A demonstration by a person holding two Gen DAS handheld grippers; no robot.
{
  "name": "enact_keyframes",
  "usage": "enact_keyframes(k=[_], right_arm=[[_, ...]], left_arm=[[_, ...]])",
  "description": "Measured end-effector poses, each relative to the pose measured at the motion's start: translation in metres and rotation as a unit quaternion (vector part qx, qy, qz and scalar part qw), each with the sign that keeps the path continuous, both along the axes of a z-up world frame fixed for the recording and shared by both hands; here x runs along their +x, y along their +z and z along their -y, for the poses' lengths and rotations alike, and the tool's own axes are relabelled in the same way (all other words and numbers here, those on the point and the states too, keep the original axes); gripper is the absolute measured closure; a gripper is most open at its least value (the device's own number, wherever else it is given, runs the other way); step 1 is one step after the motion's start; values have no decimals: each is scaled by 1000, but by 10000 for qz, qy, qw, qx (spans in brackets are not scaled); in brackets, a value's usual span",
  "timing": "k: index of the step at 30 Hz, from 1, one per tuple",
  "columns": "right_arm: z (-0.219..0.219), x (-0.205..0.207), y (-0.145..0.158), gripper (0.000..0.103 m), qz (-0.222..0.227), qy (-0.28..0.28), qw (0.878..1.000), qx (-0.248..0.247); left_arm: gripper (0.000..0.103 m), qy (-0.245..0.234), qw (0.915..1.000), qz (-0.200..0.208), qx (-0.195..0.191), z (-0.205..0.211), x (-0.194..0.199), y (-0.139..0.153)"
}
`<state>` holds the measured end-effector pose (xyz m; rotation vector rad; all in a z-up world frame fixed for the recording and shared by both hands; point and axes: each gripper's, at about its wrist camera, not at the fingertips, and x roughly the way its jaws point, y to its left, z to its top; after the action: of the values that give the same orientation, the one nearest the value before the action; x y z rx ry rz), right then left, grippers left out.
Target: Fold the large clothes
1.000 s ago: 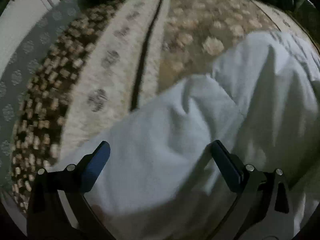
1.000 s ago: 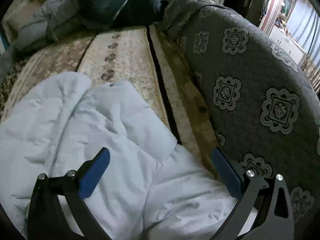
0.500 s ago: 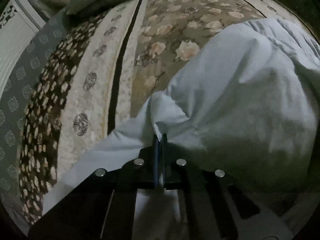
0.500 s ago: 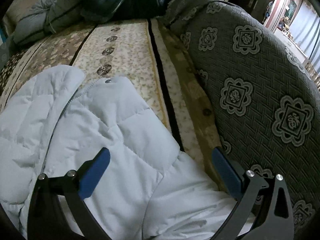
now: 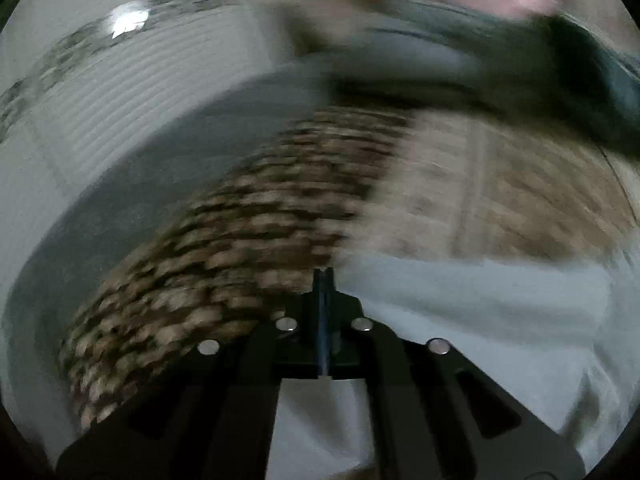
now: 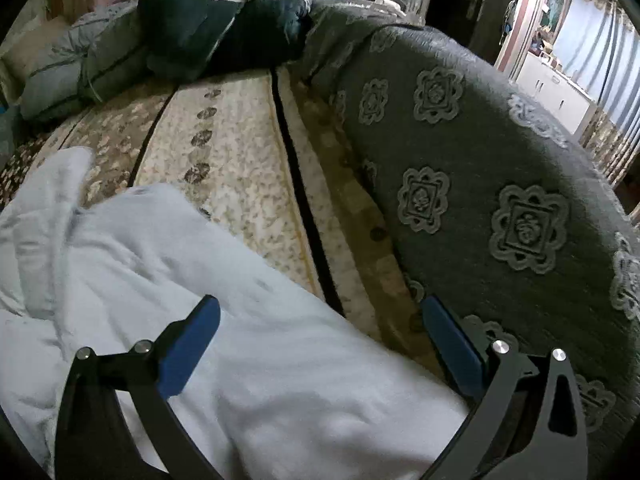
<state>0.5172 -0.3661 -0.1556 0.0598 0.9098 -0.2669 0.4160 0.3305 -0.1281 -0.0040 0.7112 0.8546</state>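
Observation:
A pale blue quilted jacket lies on the patterned bed cover. My right gripper is open above it, blue pads wide apart, one over the jacket and one near the grey floral blanket. In the blurred left wrist view my left gripper is shut, and the jacket spreads out just right of and below its tips. Whether fabric is pinched between the pads is hard to make out through the blur.
A grey blanket with floral medallions covers the right side of the bed. Dark folded quilts and pillows are piled at the far end. A white wall panel stands to the left. A doorway and cabinets show at the far right.
My left gripper went from open to shut on the jacket, then swung up and left, so the wall and far bedding came into view. The jacket has shifted in the right view.

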Motion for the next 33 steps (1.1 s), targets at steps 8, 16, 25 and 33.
enact_keyframes(k=[8, 16, 25, 33], right_arm=[[6, -8, 2, 2, -99, -150, 9998, -33], [9, -29, -23, 2, -539, -215, 9981, 196], [17, -25, -23, 2, -517, -152, 9985, 5], [-7, 22, -54, 2, -840, 189, 9963, -46]], left_arm=[[83, -373, 9922, -177, -1179, -59, -54, -12], [3, -2271, 9632, -1368, -445, 73, -8, -65], [3, -1905, 9625, -1424, -1304, 61, 30, -112], [28, -2243, 9517, -1528, -1432, 76, 57, -149]])
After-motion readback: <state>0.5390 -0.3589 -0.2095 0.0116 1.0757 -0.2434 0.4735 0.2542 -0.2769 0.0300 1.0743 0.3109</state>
